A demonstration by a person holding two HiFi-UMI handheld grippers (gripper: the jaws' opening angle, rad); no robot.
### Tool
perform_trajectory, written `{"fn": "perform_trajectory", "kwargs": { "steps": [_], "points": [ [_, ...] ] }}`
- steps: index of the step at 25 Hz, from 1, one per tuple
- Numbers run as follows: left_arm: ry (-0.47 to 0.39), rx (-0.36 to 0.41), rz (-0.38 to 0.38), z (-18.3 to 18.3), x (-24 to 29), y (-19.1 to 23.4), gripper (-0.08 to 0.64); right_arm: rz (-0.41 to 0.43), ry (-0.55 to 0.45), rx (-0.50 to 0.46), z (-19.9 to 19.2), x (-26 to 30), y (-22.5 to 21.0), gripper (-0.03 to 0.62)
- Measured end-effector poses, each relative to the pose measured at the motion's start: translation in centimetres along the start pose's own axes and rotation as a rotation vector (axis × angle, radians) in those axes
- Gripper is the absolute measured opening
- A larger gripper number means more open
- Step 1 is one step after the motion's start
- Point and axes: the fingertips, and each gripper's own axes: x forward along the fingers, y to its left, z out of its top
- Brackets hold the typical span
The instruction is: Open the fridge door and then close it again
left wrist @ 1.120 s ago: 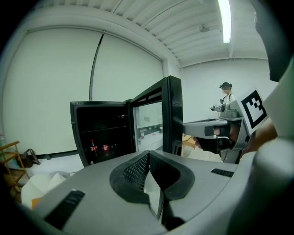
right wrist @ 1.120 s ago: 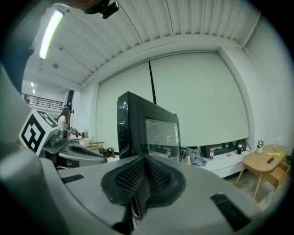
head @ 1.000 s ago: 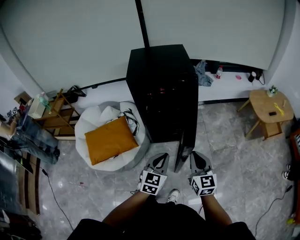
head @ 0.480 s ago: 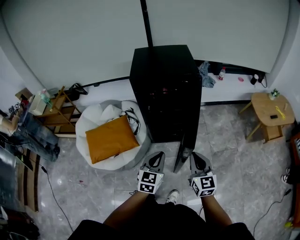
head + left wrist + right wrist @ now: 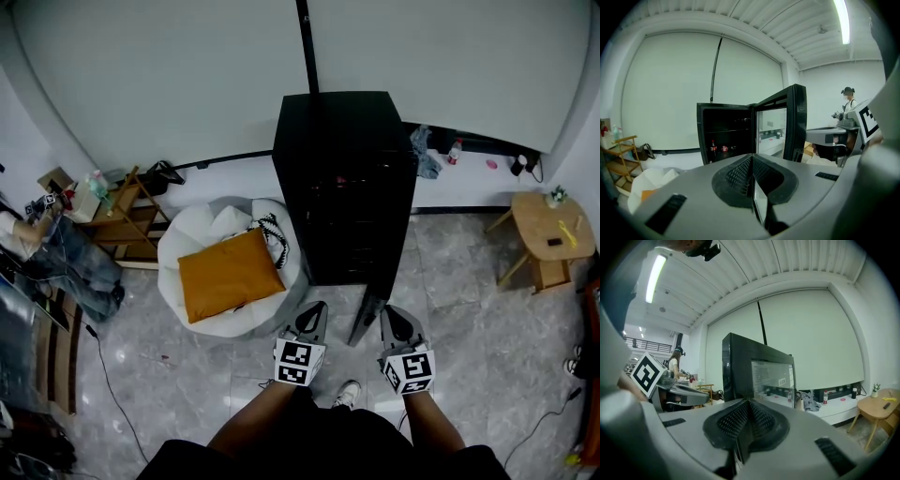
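Note:
The black fridge [image 5: 342, 178] stands against the white wall with its door [image 5: 368, 314] swung wide open towards me. In the left gripper view the dark fridge interior [image 5: 724, 136] shows shelves with a bottle, and the glass-fronted door [image 5: 783, 126] stands to its right. My left gripper [image 5: 317, 316] is shut and empty, just left of the door's free edge. Just right of that edge is my right gripper [image 5: 392, 319], its jaws together with nothing in them. In the right gripper view the door's outer face [image 5: 759, 376] fills the middle, just beyond the jaws.
A white beanbag with an orange cushion [image 5: 230, 275] lies left of the fridge. A wooden rack [image 5: 122, 220] and a seated person [image 5: 56, 253] are at the far left. A small wooden table [image 5: 548, 234] stands at the right. A low white ledge [image 5: 469, 173] runs behind.
The left gripper has drifted a little to the left, away from the door's edge. The right gripper and the open door stand as before. The head view has shifted slightly.

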Motion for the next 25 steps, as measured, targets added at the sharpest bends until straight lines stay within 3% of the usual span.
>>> {"fn": "perform_trajectory", "kwargs": {
  "steps": [16,25],
  "points": [
    [0.000,0.001,0.029,-0.1,0.3,2.6,0.021,0.088,-0.028,-0.041,1.1,3.8,2.7,0.017],
    [-0.002,-0.039,0.059,-0.3,-0.3,4.5,0.021,0.146,-0.032,-0.043,1.3,5.6,4.9,0.017]
  ]
}}
